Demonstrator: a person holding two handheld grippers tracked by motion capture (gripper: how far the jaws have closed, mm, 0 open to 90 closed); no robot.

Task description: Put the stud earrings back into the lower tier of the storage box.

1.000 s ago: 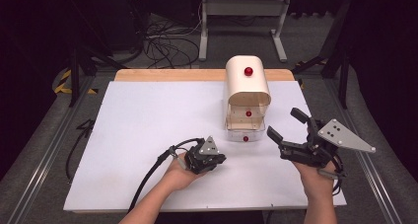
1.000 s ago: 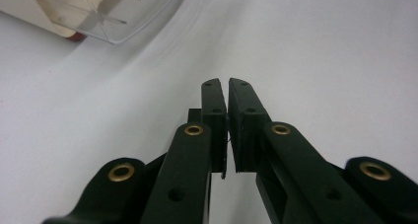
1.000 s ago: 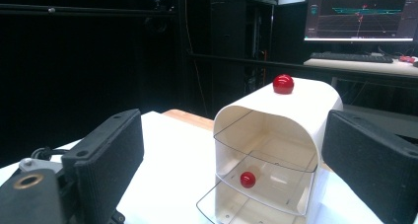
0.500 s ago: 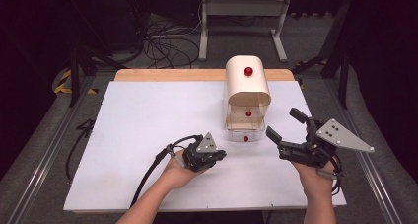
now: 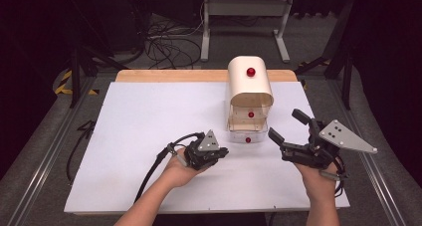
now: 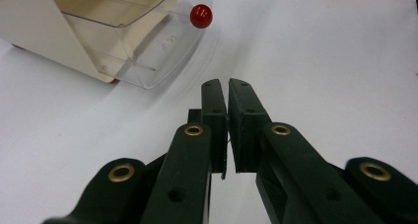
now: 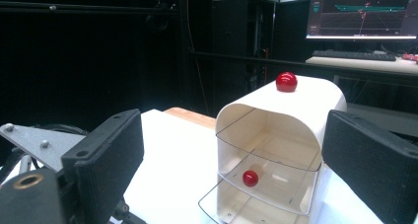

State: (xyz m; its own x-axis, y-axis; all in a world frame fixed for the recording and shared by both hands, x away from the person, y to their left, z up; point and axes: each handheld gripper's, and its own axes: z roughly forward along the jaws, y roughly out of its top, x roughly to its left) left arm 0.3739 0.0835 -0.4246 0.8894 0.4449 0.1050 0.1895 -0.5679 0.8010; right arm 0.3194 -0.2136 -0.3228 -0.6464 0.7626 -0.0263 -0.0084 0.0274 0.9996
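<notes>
White sheet covered the counter (image 5: pixel 149 116), with a bare wood strip along its far edge. Left hand (image 5: pixel 181 169) lay low on the sheet, left of centre near the front edge, holding the left gripper (image 5: pixel 219 154). Its jaws were pressed together with nothing between them; a thin slit showed between the pads in the left gripper view. They pointed toward the front of the drawer unit (image 5: pixel 249 99), near it but not touching. Cable looped back from the gripper toward the front edge.

Drawer unit was a cream, round-topped shell that stood right of centre on the sheet, with a red knob (image 5: pixel 251 72) on top. Two clear drawers were stacked inside, each with a red knob on its front. Lower drawer (image 5: pixel 247 133) stuck out further toward the person than the upper drawer (image 5: pixel 250 114), its knob nearest the left jaws.

Right gripper (image 5: pixel 287 131) sat right of the unit, held up in the right hand (image 5: pixel 318 178), jaws spread wide and empty. In the right gripper view the unit was framed between the two pads, well apart from both.
</notes>
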